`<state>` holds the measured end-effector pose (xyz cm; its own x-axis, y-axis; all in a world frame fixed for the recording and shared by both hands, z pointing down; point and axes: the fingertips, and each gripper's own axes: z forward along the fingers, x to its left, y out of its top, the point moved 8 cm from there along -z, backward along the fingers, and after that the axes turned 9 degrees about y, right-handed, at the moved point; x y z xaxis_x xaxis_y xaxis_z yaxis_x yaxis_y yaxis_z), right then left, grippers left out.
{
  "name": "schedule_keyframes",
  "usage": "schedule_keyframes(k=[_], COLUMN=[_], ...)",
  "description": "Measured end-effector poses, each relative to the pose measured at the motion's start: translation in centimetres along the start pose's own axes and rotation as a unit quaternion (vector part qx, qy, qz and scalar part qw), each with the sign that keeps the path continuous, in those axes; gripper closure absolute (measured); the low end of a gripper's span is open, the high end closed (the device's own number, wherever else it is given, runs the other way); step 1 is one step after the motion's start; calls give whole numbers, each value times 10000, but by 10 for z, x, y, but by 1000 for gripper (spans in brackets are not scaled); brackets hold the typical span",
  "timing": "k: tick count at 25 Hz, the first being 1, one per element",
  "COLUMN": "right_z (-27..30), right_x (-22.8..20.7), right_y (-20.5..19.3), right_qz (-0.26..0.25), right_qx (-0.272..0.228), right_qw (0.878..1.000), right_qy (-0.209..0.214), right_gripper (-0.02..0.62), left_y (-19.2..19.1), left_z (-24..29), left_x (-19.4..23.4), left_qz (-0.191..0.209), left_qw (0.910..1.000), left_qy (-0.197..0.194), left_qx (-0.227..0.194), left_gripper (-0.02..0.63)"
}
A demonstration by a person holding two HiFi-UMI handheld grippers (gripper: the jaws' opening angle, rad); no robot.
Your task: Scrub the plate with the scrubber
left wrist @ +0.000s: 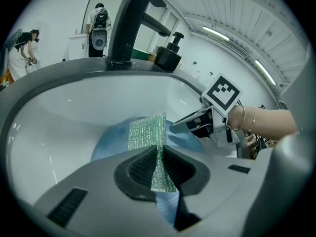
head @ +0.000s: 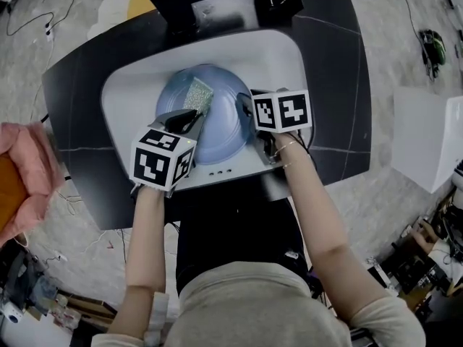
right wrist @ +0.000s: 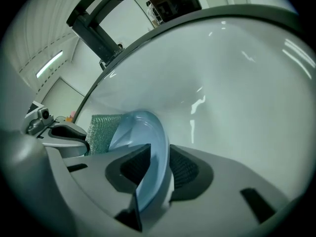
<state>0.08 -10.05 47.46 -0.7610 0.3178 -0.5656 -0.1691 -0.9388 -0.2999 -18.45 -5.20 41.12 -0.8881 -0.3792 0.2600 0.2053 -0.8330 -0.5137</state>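
Now: dark grey worktop [head: 72, 107] carrying white oval sink basin [head: 130, 92], black tap [head: 173, 6] at far edge. Round pale-blue plate [head: 224, 132] mid-basin; bare white basin open to left and beyond. Right hand-held gripper [head: 246, 107] clamped on plate's right rim, close to basin's right wall. Left hand-held gripper [head: 189, 118] pinching green mesh scrubber [head: 197, 95], sheet spread over plate face.

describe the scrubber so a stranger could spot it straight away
Find the white sink and the pale blue plate in it. The scrubber is the thin sheet pinched in the left gripper over that plate; it alone is green, glittery mesh.
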Motion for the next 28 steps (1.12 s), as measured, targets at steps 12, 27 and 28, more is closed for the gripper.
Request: schedule_keyframes(k=[12,27,28], right_z=[-1,-4,-4], right_x=[-3,-3,-3], right_y=[-1,-3,-3], right_qz=[1,253,254], right_qx=[92,-129,-130], right_qw=[9996,9996,9996], right_qy=[-260,-69,-66], right_gripper=[572,575,575], left_y=[-8,-18,-17], left_z=[15,42,43], left_x=[-6,-20,-22], left_qz=[842,1736,1777], left_qw=[9948,9749,9740], left_qy=[-196,-687,-719], left_qx=[545,1214,1211], left_gripper=[548,548,548])
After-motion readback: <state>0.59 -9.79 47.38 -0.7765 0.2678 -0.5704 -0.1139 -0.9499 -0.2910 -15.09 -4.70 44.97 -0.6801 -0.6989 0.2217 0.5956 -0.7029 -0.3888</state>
